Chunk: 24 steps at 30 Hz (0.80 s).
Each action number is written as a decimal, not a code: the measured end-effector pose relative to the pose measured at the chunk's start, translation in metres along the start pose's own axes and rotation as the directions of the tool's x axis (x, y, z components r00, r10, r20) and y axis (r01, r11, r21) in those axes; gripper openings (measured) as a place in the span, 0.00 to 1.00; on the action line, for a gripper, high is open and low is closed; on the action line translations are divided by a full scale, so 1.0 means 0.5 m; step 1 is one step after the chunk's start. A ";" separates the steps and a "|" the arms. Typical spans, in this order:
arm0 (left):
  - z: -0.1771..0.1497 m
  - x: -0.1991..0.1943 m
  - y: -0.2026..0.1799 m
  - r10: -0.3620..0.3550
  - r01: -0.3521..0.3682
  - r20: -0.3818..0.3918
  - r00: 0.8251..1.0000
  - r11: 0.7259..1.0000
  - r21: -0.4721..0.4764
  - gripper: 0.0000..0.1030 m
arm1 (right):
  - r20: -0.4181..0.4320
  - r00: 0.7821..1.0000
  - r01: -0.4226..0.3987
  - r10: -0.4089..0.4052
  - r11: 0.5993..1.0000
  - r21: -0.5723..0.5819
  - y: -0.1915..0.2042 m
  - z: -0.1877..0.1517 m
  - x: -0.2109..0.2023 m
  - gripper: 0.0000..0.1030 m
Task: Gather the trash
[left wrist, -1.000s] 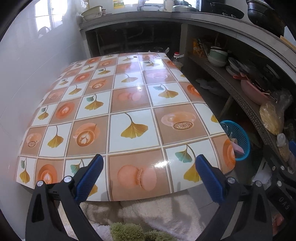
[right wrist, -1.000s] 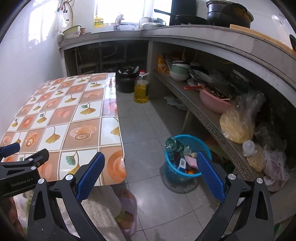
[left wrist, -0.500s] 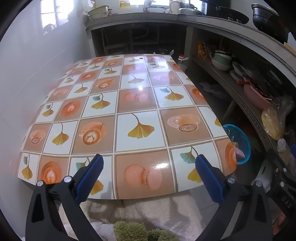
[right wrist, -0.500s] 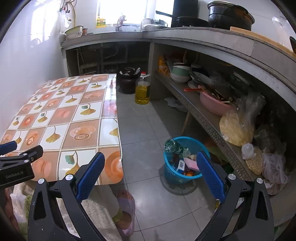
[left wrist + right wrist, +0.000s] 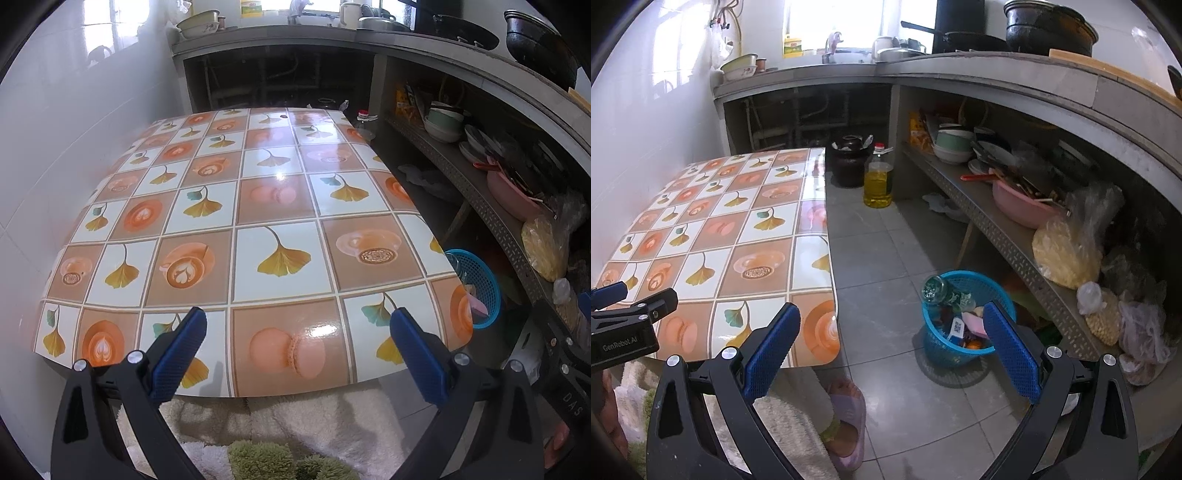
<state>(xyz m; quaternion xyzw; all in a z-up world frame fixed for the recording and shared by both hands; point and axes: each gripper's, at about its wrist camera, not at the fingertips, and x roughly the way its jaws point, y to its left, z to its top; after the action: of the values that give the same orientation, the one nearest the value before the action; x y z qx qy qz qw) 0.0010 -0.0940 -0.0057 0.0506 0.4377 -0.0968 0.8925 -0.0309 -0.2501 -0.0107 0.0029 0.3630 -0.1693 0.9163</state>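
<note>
Left gripper (image 5: pixel 297 349) jaws spread wide, nothing between them, hovering over the near edge of the counter (image 5: pixel 258 206), which wears a glossy cloth printed with ginkgo leaves, coffee cups and macarons; no loose items visible on it. Right gripper (image 5: pixel 892 347) jaws also spread wide and empty, held above the grey tile floor (image 5: pixel 886 258) just off the counter's right edge, pointing toward the blue trash basket (image 5: pixel 945 354). Basket stands on the floor beside the lower shelf (image 5: pixel 1008 229), holding trash: a clear plastic bottle (image 5: pixel 938 290) tilted against its rim, plus wrappers and scraps, exact kinds hard to tell. In the left view the basket shows partly past the counter's right corner. The left gripper's body appears at the left edge of the right view, over the counter. Below the jaws: a fluffy white garment (image 5: pixel 295 424) and a foot in a purple slipper (image 5: pixel 846 417) on the floor. Further out, a yellow oil bottle (image 5: pixel 878 181) and a dark pot (image 5: pixel 849 160) stand on the floor by the counter's far end. Shelf carries bowls, a pink basin (image 5: pixel 1019 203) and plastic bags of food.
</note>
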 end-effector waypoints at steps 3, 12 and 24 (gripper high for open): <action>-0.001 -0.001 0.001 0.001 -0.001 0.001 1.000 1.000 -0.001 0.95 | 0.000 1.000 -0.002 0.002 1.000 0.002 -0.001 0.000 0.001 0.92; 0.001 -0.007 0.005 0.010 -0.010 0.011 1.000 1.000 0.000 0.95 | -0.002 1.000 0.002 -0.002 1.000 0.012 0.001 -0.003 0.000 0.92; 0.007 -0.018 0.037 0.042 -0.040 0.031 0.999 0.997 -0.072 0.95 | 0.000 1.000 0.009 -0.009 1.000 0.024 -0.001 -0.003 0.000 0.92</action>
<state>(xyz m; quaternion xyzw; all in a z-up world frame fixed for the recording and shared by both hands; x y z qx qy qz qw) 0.0020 -0.0754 0.0036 0.0263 0.4254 -0.0636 0.9024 -0.0318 -0.2506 -0.0115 0.0125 0.3608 -0.1778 0.9155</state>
